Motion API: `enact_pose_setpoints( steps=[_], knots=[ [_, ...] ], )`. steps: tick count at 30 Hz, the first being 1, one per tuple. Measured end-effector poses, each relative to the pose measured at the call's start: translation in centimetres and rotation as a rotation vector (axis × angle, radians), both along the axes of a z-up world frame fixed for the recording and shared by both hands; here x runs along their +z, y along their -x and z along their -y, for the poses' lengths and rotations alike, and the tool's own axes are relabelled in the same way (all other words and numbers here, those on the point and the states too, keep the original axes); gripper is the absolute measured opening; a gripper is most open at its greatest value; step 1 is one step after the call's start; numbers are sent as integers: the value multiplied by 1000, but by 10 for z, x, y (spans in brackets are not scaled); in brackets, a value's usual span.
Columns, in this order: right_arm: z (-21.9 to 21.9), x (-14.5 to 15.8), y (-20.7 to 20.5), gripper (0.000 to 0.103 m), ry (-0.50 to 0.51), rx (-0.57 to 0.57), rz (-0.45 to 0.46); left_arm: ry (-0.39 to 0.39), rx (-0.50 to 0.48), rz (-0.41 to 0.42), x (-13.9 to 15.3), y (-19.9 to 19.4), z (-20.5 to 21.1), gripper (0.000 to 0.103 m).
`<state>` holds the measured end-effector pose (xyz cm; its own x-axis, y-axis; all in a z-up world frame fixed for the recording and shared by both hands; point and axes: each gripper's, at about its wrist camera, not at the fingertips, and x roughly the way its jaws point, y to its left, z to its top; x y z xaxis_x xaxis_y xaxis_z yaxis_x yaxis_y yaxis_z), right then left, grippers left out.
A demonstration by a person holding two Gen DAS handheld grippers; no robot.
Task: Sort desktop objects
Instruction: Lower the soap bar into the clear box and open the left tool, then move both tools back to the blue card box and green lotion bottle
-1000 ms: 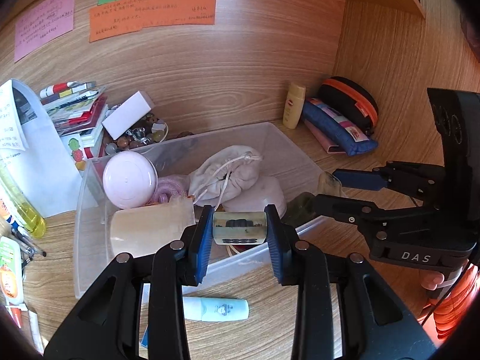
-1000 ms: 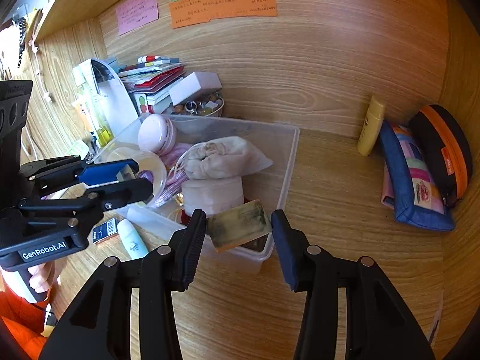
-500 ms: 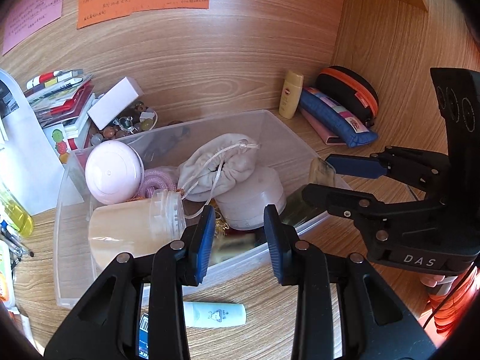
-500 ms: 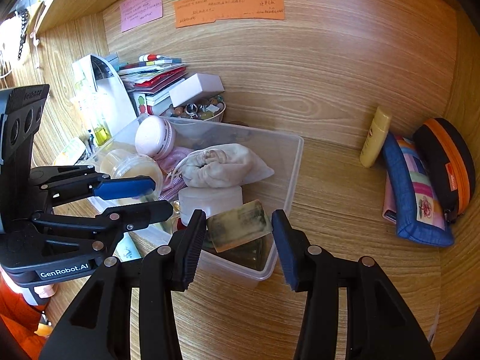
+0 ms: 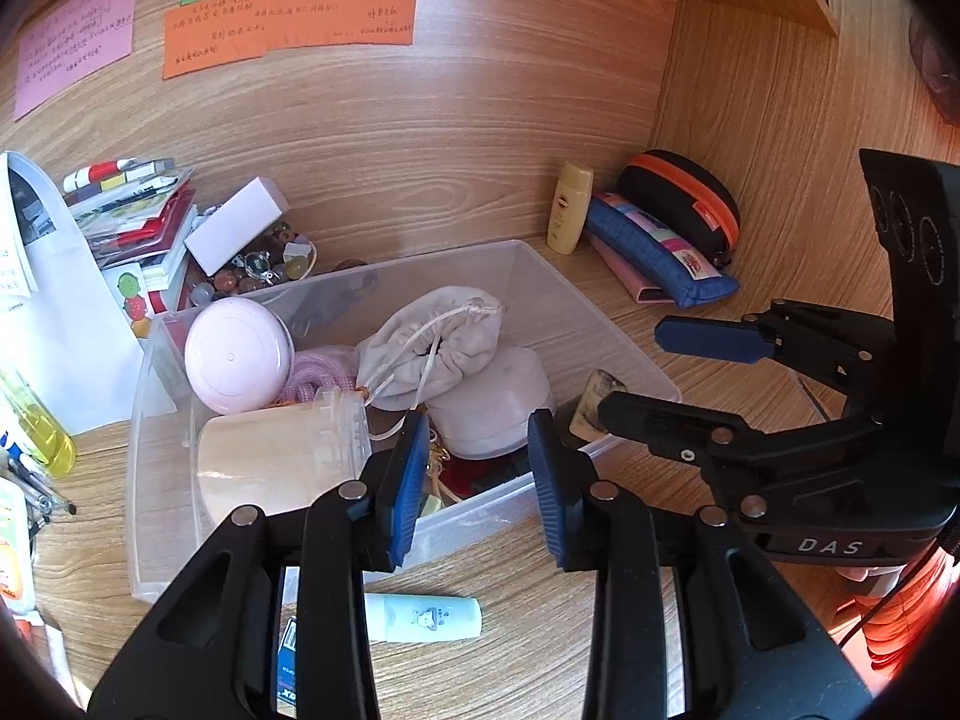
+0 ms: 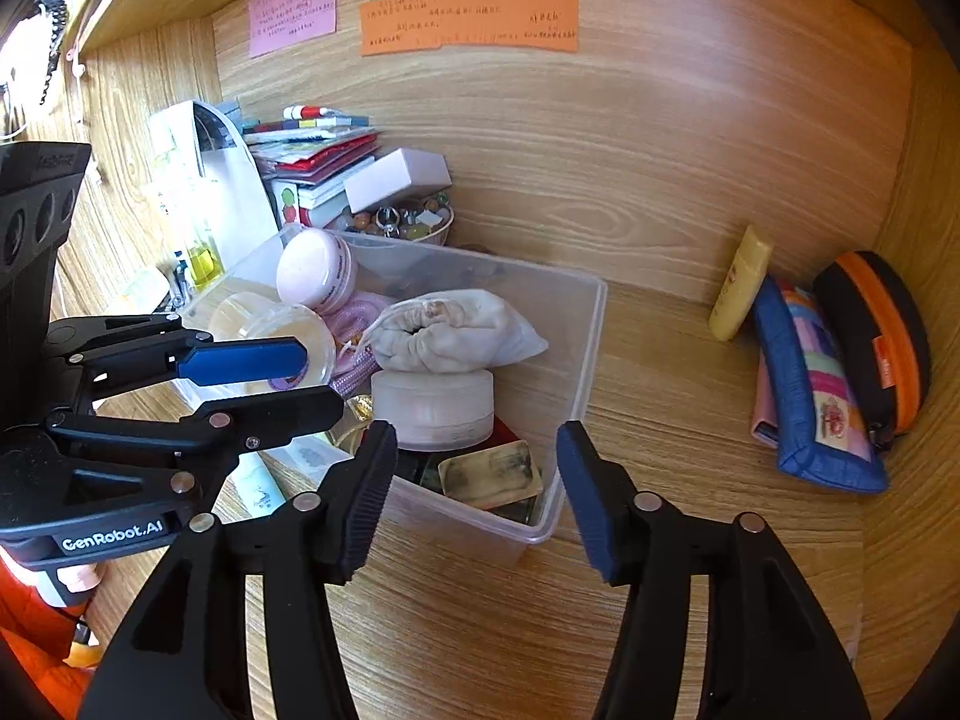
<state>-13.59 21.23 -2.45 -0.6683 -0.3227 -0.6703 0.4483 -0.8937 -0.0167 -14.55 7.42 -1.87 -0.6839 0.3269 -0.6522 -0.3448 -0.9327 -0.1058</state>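
Observation:
A clear plastic bin [image 6: 591, 324] [image 5: 600, 324] on the wooden desk holds a pink round case [image 5: 237, 357], a beige drawstring pouch [image 6: 456, 333] [image 5: 438, 339], a frosted jar [image 6: 432, 405], a clear jar lying on its side [image 5: 282, 462] and a flat greenish-gold rectangular piece [image 6: 489, 474] in its near corner. My right gripper [image 6: 477, 498] is open and empty just above that piece. My left gripper [image 5: 477, 474] is open and empty over the bin's front wall.
A yellow tube [image 6: 741, 282], a blue pencil pouch [image 6: 816, 396] and a black-orange case [image 6: 879, 336] lie at the right wall. Books, a white box [image 5: 234, 231] and a bowl of beads [image 5: 264, 267] stand behind the bin. A pale tube [image 5: 423, 617] lies before it.
The left gripper let go of its small block into the bin and stands open. The right gripper opened and the greenish-gold piece dropped into the bin's corner.

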Motion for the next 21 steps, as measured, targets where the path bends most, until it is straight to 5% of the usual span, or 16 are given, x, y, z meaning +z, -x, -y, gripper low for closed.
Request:
enact_pose_setpoints(
  steps=[11,21],
  knots=[
    [3,13,-25,64,20,3,-39,-2,84,-81,25,-30,39,55],
    [23,-2,-41,66,45,58,10,42,158,4,0,-49,78,55]
  ],
)
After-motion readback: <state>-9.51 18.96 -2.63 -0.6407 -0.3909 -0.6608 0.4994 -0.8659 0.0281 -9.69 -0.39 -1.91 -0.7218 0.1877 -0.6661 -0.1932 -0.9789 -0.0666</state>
